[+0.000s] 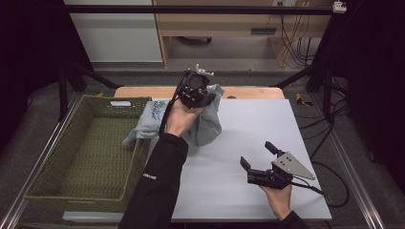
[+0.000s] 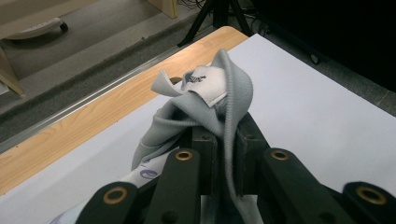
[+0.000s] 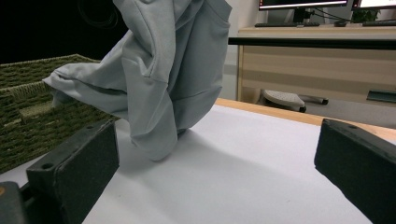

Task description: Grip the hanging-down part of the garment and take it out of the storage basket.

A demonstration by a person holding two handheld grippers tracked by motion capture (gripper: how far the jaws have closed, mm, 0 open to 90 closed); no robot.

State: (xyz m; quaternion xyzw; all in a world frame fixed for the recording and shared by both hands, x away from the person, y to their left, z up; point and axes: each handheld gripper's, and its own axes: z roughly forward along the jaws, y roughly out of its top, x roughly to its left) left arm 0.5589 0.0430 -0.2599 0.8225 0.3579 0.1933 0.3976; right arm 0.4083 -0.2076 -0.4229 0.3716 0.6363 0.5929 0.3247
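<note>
A light grey garment (image 1: 206, 125) hangs lifted above the white table sheet (image 1: 258, 129), one end still draped over the basket's edge. My left gripper (image 1: 198, 91) is raised at the back middle and shut on the garment's collar (image 2: 219, 93), where a label shows. The jaws pinch the ribbed neck band (image 2: 229, 154) between them. In the right gripper view the garment (image 3: 163, 79) dangles with its lowest fold touching the sheet. My right gripper (image 1: 258, 155) rests low at the front right, open, with nothing between its wide-apart pads (image 3: 74, 168).
A green woven basket (image 1: 67, 148) stands at the table's left side. The wooden table edge (image 1: 248, 91) runs along the back. A cable (image 1: 329, 191) trails from the right gripper off the right side. Desks and black stand legs lie beyond the table.
</note>
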